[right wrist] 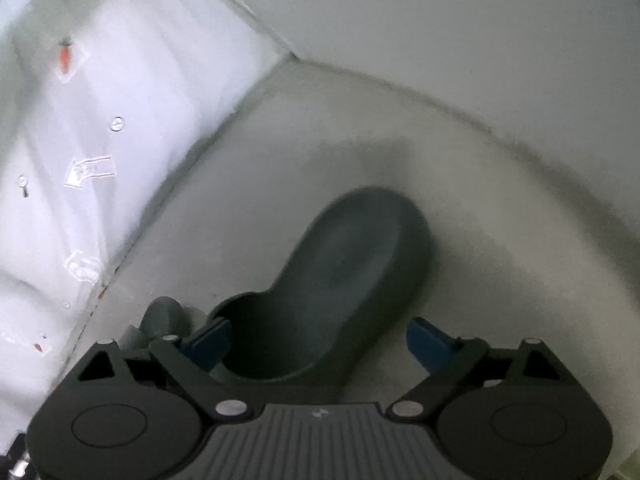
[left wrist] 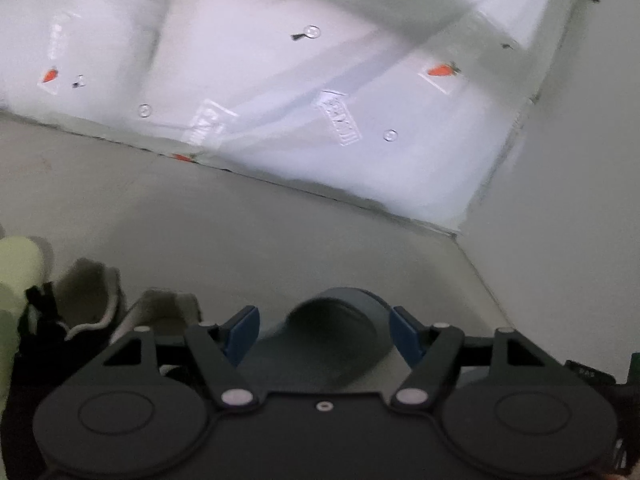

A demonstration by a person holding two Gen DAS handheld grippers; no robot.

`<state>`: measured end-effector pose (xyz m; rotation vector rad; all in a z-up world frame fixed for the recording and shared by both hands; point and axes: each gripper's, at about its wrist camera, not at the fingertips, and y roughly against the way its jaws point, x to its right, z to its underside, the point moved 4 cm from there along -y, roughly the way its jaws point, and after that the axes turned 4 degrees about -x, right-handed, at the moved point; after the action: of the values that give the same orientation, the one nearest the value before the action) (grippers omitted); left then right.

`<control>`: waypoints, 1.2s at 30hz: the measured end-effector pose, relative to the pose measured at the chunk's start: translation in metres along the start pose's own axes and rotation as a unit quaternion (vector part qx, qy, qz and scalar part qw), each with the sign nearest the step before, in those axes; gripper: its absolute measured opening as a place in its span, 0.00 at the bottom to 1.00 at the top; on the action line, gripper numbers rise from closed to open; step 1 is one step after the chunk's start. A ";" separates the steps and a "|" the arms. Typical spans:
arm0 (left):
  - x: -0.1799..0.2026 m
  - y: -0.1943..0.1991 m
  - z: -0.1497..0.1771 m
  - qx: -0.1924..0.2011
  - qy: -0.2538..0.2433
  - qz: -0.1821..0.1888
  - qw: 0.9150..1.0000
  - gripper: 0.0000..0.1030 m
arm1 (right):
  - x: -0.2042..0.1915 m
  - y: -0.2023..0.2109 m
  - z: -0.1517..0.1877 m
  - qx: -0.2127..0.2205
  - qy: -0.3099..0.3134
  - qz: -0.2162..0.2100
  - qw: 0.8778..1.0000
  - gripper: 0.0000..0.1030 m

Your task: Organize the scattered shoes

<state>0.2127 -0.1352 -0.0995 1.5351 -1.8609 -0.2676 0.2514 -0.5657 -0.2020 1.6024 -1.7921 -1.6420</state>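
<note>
Two dark grey clogs by wall corner, apparently placed; left gripper fingers spread, right gripper fingers spread, empty; white shoes unsorted.

Place: home floor corner
Evidence: carrot-print plastic sheet against plain wall; slippers on grey floor

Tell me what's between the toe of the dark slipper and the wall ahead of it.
Nothing: in the right wrist view only bare grey floor lies between the slipper toe and the wall.
</note>
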 end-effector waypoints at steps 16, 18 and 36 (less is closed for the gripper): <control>0.011 -0.004 -0.002 -0.007 -0.027 0.013 1.000 0.70 | -0.089 -0.038 0.018 -0.172 0.277 -0.041 0.945 0.76; 0.011 -0.004 -0.003 -0.005 -0.030 0.011 0.999 0.70 | -0.106 -0.041 0.036 -0.201 0.305 -0.059 0.929 0.76; -0.020 0.000 0.005 -0.016 0.021 -0.018 0.999 0.70 | -0.181 -0.016 0.021 -0.094 0.430 -0.116 0.890 0.95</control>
<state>0.2103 -0.1182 -0.1104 1.5427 -1.7892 -0.2788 0.3120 -0.4062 -0.1365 2.0386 -0.9817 -0.8656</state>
